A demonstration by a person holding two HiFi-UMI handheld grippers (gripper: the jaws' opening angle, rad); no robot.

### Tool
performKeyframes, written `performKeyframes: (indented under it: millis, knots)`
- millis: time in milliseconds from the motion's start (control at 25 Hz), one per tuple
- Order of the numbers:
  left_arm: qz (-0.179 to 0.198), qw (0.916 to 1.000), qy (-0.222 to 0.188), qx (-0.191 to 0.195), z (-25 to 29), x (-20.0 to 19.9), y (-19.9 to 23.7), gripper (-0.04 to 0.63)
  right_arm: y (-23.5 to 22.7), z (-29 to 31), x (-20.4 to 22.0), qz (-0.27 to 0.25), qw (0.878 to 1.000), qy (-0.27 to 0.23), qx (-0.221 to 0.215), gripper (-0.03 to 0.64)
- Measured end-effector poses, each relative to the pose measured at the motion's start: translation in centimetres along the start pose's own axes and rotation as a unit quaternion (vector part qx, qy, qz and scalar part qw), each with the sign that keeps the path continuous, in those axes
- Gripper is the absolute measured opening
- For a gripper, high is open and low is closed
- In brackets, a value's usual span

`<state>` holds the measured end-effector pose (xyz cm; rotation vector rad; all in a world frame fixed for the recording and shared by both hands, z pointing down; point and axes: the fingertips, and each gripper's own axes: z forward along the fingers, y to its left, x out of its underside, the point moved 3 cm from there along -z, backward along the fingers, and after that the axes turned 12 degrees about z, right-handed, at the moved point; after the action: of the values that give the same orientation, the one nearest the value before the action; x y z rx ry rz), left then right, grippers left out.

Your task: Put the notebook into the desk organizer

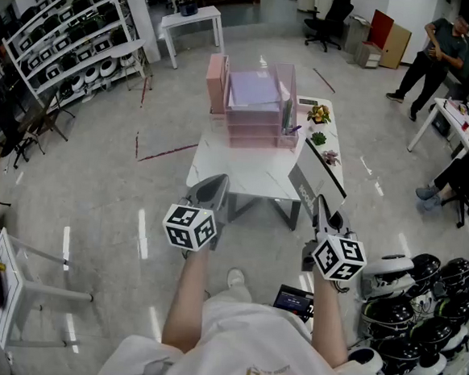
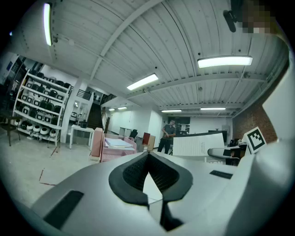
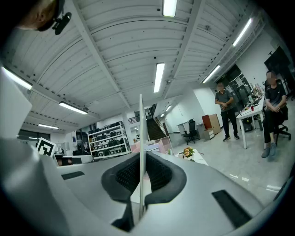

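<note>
**I have the notebook in my right gripper, and the organizer is at the far end of the table**

My right gripper (image 3: 140, 157) is closed tight on the notebook (image 3: 141, 126). In the right gripper view I see the notebook from its thin edge, a straight line going up between the two black pads. In the head view the notebook (image 1: 319, 178) sticks out past the gripper tips (image 1: 322, 212). It is up in the air over the near right corner of the table (image 1: 236, 173), and its white page faces left. The left gripper view shows the lines on that page (image 2: 198, 146).

My left gripper (image 2: 147, 156) is closed too, with its tips together and nothing between them. In the head view it (image 1: 216, 184) hangs over the near left edge of the table, well apart from the notebook. Both grippers point level, away from me.

The notebook is not in the desk organizer (image 1: 254, 103) yet. The organizer is pink and stands at the far end of the white table. It has flat trays on top of each other with some papers in them, and a tall pink part on its left side. It is well apart from both grippers.

Along the right side of the table are three little plants (image 1: 319, 114) in a row.

Farther out, a shelf rack (image 1: 64, 36) full of round things stands on the far left. A person (image 1: 433, 54) stands on the far right. A pile of round white and black things (image 1: 416, 298) lies on the floor near my right side.
</note>
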<state>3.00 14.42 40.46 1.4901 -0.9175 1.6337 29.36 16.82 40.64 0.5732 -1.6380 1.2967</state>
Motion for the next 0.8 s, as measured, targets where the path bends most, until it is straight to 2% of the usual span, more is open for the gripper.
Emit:
performKeyframes:
  millis: [520, 800]
  knots:
    - [0.000, 0.9998, -0.011, -0.014, 0.1, -0.2, -0.6, 0.017, -0.6, -0.5, -0.4, 0.012, 1.000, 0.000, -0.010, 0.017]
    - [-0.020, 0.9993, -0.030, -0.008, 0.7, 0.0, 0.0, 0.017, -1.0, 0.6, -0.7, 0.000, 1.000, 0.006, -0.001, 0.017]
